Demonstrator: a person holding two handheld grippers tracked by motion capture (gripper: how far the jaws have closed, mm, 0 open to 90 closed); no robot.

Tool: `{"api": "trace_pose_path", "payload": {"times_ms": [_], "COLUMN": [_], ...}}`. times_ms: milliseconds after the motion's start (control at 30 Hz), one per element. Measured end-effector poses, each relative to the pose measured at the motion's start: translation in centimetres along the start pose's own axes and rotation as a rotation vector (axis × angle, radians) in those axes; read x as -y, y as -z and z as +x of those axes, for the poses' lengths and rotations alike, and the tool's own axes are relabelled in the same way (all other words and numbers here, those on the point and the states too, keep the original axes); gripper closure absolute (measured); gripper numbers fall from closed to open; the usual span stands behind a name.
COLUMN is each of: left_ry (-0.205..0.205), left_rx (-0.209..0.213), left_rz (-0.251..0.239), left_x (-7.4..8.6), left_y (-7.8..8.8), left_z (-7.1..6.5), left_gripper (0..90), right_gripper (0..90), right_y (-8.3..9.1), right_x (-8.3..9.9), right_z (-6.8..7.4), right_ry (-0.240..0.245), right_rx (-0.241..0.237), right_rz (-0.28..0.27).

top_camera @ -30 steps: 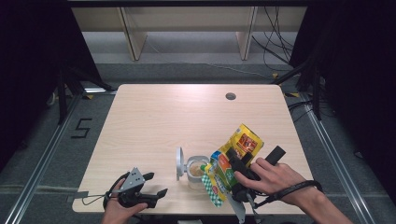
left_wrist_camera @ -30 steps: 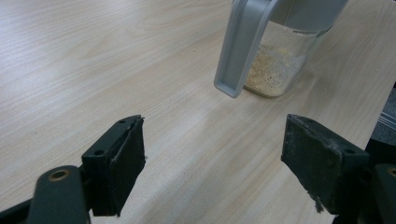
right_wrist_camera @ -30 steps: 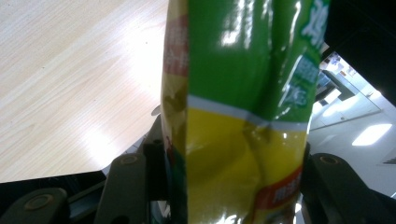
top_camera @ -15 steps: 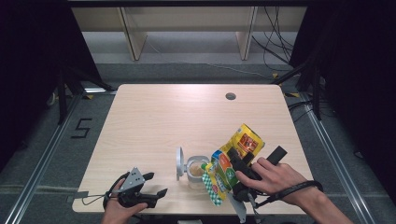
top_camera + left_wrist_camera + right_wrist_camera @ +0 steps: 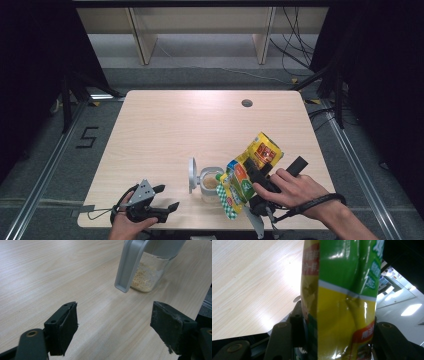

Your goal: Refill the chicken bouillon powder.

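The right gripper (image 5: 248,181) has its jaws clamped on a snack bag (image 5: 250,170), one jaw on each side of it, and the person's right hand (image 5: 290,190) wraps around the gripper body. In the right gripper view the bag (image 5: 339,302) stands right between the two black jaws, green up top and yellow lower down, crinkled where it's squeezed. From the high view the bag is tipped over, its lower checkered end hanging just past the gripper toward the jar (image 5: 210,182), its yellow-red end sticking up and away on the far side.

The jar sits just beside that gripper, on the table (image 5: 200,125), with its grey lid (image 5: 192,175) flipped open and standing up. There's a bit of tan powder in the bottom, easy to see in the left gripper view (image 5: 145,277).

The left gripper (image 5: 162,199) is well apart from all this, down by the near table edge, jaws spread wide with nothing between them, pointing toward the jar.
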State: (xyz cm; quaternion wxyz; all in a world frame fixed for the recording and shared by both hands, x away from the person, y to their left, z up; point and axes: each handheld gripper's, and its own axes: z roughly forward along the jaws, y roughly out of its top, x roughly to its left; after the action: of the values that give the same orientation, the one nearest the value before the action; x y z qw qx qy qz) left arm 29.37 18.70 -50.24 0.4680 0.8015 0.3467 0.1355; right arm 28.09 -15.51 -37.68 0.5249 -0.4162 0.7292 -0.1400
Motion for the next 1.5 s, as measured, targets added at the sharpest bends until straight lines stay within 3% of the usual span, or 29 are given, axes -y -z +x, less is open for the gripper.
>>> {"api": "trace_pose_path", "payload": {"times_ms": [100,133,167,467,500,533,567,767,800,867,1200,1267,1300,1333,1500], "left_ry": [0.008,0.008,-0.023,-0.023,-0.023,-0.024,-0.019,-0.020,0.005,-0.018,-0.015,-0.015,-0.018,-0.017,-0.015], "left_rx": [0.012,0.005,0.004,0.004,0.008,0.000,0.013,0.006,0.007,0.005,0.003,0.003,-0.002,0.003,0.008], "left_rz": [0.001,-0.010,0.000,0.003,0.004,0.009,0.005,0.012,0.003,0.003,0.009,0.004,0.004,0.005,0.010], "left_x": [0.0,0.0,-0.1,-0.1,-0.1,-0.1,-0.1,0.0,0.0,0.0,0.0,0.0,0.0,0.0,0.0], "left_y": [0.0,-0.1,0.0,0.0,0.0,0.0,0.0,-0.1,-0.1,0.0,0.0,0.0,0.0,0.0,-0.1], "left_z": [0.0,0.0,0.2,0.1,0.2,0.1,0.1,0.1,-0.1,0.1,0.1,0.1,0.1,0.1,0.1], "left_gripper": [21.2,21.2,21.2,21.2,21.2,21.2,21.2,21.2,21.2,21.2,21.3,21.2,21.3,21.3,21.2], "right_gripper": [54.1,54.1,54.1,54.4,54.4,54.4,54.4,54.6,54.6,54.7,54.8,54.9,54.9,55.0,55.3], "right_y": [0.0,0.0,0.1,0.0,0.0,-0.1,0.0,-0.3,-0.4,-0.4,-0.5,-0.6,-0.4,-0.6,-0.1], "right_x": [0.0,0.1,0.1,0.0,0.1,0.0,0.0,0.1,0.1,0.2,0.2,0.4,0.2,0.3,0.4], "right_z": [0.0,-0.2,-0.2,-0.2,-0.1,-0.1,0.2,0.5,0.6,0.6,0.8,0.6,1.0,0.8,1.0], "right_ry": [0.008,0.046,0.039,0.046,0.026,0.036,-0.018,-0.040,-0.042,-0.039,-0.045,0.017,-0.050,-0.001,-0.011], "right_rx": [-0.002,-0.001,-0.001,0.004,0.004,0.003,0.000,-0.005,-0.005,0.000,0.004,0.021,0.016,0.029,0.040], "right_rz": [-0.002,-0.006,-0.001,-0.013,-0.004,-0.009,-0.005,-0.015,-0.017,-0.016,-0.017,-0.031,-0.021,-0.040,-0.038]}}
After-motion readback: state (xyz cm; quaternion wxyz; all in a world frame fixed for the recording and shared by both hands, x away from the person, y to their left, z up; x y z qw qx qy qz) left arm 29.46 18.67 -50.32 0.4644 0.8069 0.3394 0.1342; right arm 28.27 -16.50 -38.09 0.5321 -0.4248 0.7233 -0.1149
